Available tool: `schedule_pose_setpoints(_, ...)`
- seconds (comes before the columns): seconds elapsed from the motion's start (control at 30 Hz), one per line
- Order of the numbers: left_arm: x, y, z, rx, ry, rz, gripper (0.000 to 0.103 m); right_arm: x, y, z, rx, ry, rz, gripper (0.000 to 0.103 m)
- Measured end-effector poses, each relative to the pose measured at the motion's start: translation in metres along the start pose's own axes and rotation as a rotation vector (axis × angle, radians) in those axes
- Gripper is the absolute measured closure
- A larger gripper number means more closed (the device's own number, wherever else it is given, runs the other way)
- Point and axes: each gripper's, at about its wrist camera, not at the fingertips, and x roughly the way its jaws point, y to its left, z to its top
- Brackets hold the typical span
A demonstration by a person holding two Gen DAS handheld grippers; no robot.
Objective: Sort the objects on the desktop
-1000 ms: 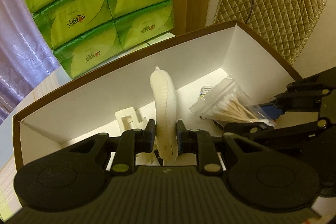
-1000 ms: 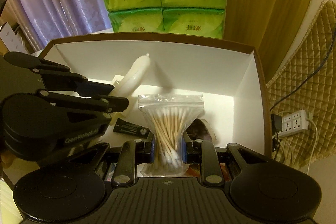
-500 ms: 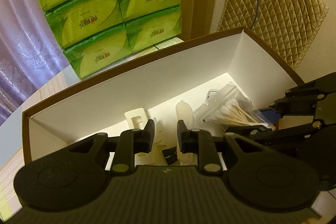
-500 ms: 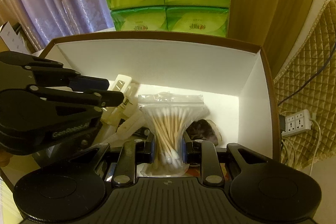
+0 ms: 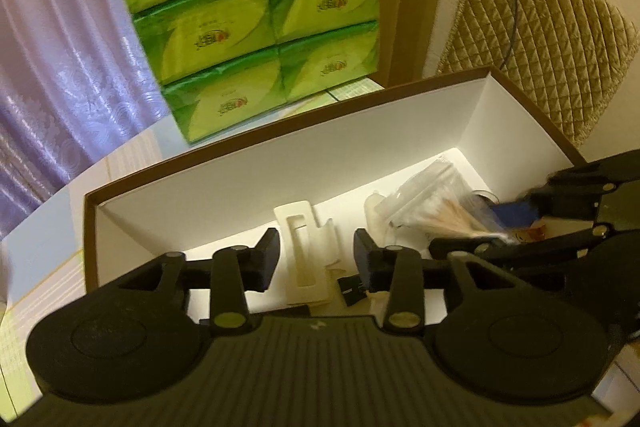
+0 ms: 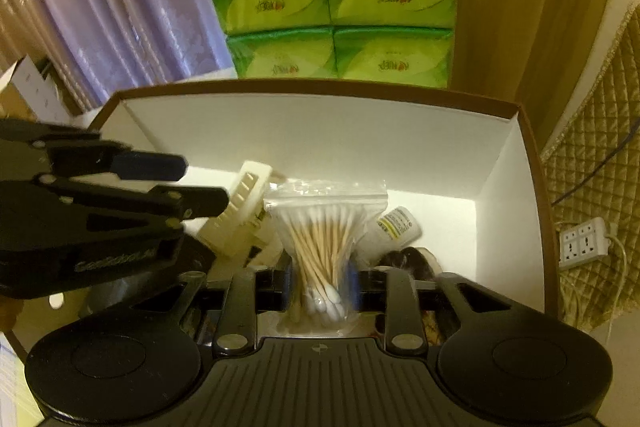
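Note:
A white box with a brown rim (image 5: 280, 135) (image 6: 320, 89) lies below both grippers. My left gripper (image 5: 316, 259) is open over the box with nothing between its fingers. Beneath it on the box floor lies a cream hair clip (image 5: 304, 247) (image 6: 244, 211), and beside that the pale elongated piece (image 5: 373, 209). My right gripper (image 6: 319, 283) is shut on a clear bag of cotton swabs (image 6: 324, 227) (image 5: 432, 203), held upright low inside the box. It enters the left wrist view from the right (image 5: 520, 223).
In the box are also a small labelled bottle (image 6: 398, 225), a dark object (image 6: 412, 259) and a small black packet (image 5: 352, 291). Stacked green tissue packs (image 5: 260, 19) (image 6: 332, 7) stand behind the box. A quilted cover (image 5: 532, 27) and a power strip (image 6: 584, 243) are on the right.
My left gripper let go of the pale elongated piece, which now lies in the box, then opened wider and drew back. The right gripper still holds the swab bag.

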Motion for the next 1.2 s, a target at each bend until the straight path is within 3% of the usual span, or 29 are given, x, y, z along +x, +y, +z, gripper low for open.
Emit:
schedule_pose_setpoints(0.03,-0.002,0.003,-0.001,-0.012,-0.003,0.017,0.065,-0.002,0.0,-0.001,-0.003,-0.015,-0.012,0.028)
schedule_pose_setpoints(0.07,-0.004,0.006,-0.002,-0.022,-0.005,0.022,0.063,-0.004,0.0,-0.001,-0.011,-0.032,-0.009,0.022)
schedule_pose_setpoints(0.17,-0.013,0.014,-0.007,-0.059,-0.008,0.006,0.058,-0.011,0.001,-0.004,-0.016,-0.042,0.013,0.014)
schedule_pose_setpoints(0.23,-0.022,0.016,-0.011,-0.073,-0.024,0.014,0.045,-0.018,0.002,-0.007,-0.023,-0.057,0.014,0.007)
schedule_pose_setpoints(0.3,-0.033,0.017,-0.015,-0.077,-0.044,0.027,0.038,-0.026,0.004,-0.011,-0.038,-0.072,0.013,0.002)
schedule_pose_setpoints(0.6,-0.079,0.014,-0.036,-0.095,-0.139,0.085,0.016,-0.054,0.013,-0.031,-0.07,-0.103,0.0,0.002)
schedule_pose_setpoints(0.87,-0.109,0.007,-0.057,-0.112,-0.177,0.121,0.01,-0.08,0.02,-0.047,-0.061,-0.135,0.0,0.002)
schedule_pose_setpoints(1.0,-0.123,0.003,-0.071,-0.138,-0.196,0.155,0.001,-0.098,0.02,-0.058,-0.031,-0.168,-0.006,0.002)
schedule_pose_setpoints(1.2,-0.149,-0.01,-0.097,-0.168,-0.226,0.2,0.001,-0.12,0.019,-0.078,0.027,-0.189,-0.02,0.002)
